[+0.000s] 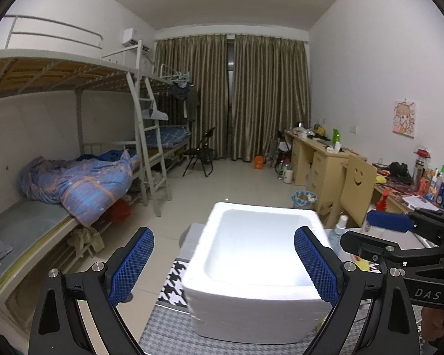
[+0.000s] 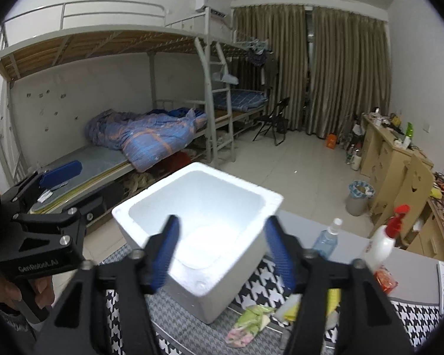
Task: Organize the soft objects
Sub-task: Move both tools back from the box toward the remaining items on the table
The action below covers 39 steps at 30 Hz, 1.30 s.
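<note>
Both grippers [image 1: 223,263] [image 2: 222,254] spread, angled down over white foam box [image 1: 251,266].

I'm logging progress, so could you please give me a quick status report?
Both tools open, empty: left tool, right tool. White foam box on the houndstooth cloth. Soft cloth items lie beside the box. Nothing blocking it.

A foam box [image 2: 198,236] stands on a cloth-covered table [image 2: 414,319], with the bunk bed [image 2: 109,136] beyond it to the left and the curtains [image 2: 340,68] at the far end of the room. To the box's right stand a clear bottle [image 2: 328,239] and a spray bottle [image 2: 383,242]. Crumpled soft items [image 2: 251,322] lie on the cloth just before the box's right corner (partly hidden by the right gripper [image 2: 222,254]). A bin [image 2: 358,198] sits on the floor beside the desks [image 2: 390,151].
</note>
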{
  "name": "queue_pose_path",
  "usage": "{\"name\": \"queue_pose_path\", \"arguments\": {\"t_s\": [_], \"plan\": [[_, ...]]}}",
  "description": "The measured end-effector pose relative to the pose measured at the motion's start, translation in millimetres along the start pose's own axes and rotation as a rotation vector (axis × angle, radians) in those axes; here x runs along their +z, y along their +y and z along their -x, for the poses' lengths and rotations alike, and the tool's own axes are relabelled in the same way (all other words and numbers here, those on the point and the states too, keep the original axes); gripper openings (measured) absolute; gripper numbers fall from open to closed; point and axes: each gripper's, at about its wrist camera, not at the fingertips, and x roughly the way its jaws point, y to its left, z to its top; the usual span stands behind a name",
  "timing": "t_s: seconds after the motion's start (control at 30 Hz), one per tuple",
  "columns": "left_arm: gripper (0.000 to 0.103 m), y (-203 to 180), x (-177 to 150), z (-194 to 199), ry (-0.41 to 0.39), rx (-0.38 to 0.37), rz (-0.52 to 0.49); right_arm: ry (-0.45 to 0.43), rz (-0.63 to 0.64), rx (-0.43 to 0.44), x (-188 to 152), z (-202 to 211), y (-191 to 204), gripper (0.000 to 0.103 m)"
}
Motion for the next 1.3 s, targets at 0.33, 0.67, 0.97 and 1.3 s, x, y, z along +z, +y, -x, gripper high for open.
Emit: {"name": "queue_pose_path", "arguments": {"t_s": [0.33,0.67,0.97,1.3], "plan": [[0.1,-23,-1,15,-0.02,-0.057,-0.03,-0.064,-0.051,-0.063,-10,24,-19,0.088],[0.102,-41,0,23,-0.039,-0.08,-0.047,-0.1,-0.07,-0.116,-25,49,-36,0.091],[0.102,-58,-1,28,-0.04,-0.104,-0.08,-0.12,-0.103,-0.143,-35,63,-51,0.091],[0.102,-75,-3,31,-0.034,-0.139,-0.107,-0.114,-0.126,-0.169,-49,76,-70,0.091]]}}
